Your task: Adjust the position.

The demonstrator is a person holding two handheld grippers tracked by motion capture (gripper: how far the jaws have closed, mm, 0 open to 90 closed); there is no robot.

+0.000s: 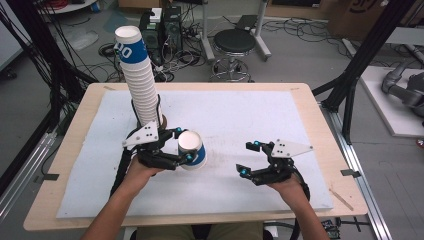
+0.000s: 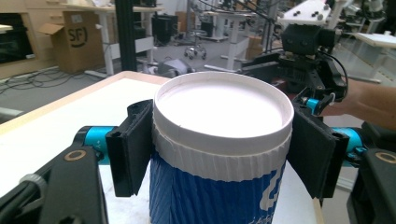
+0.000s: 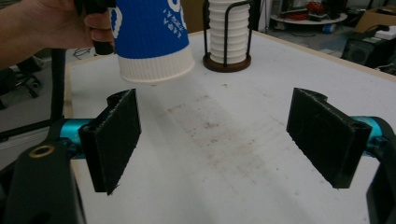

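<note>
- Left gripper (image 1: 184,146): sits left of centre in the high view, jaws clamped on a single paper cup (image 1: 192,150), one pad on each side of the cup just under the rim.
- Cup: blue sleeve with white ribbed band at the top, white inside. In the left gripper view the cup (image 2: 223,154) takes up the middle of the frame, upright, rim facing the camera, both pads pressed against the ribbed band.
- In the right gripper view the same cup (image 3: 153,39) appears at upper left, its base clear of the white mat (image 3: 224,140), held in the air.
- Right gripper (image 1: 248,158): lower right of centre in the high view, jaws wide apart, nothing between them. Its own view shows bare mat between the two black pads.
- Stack of cups (image 1: 137,75): tall, leaning column in a wire holder with a round brown base, upper left of the high view, just behind the left gripper. Holder base also at top centre of the right gripper view (image 3: 227,35).
- The two grippers are well apart.
</note>
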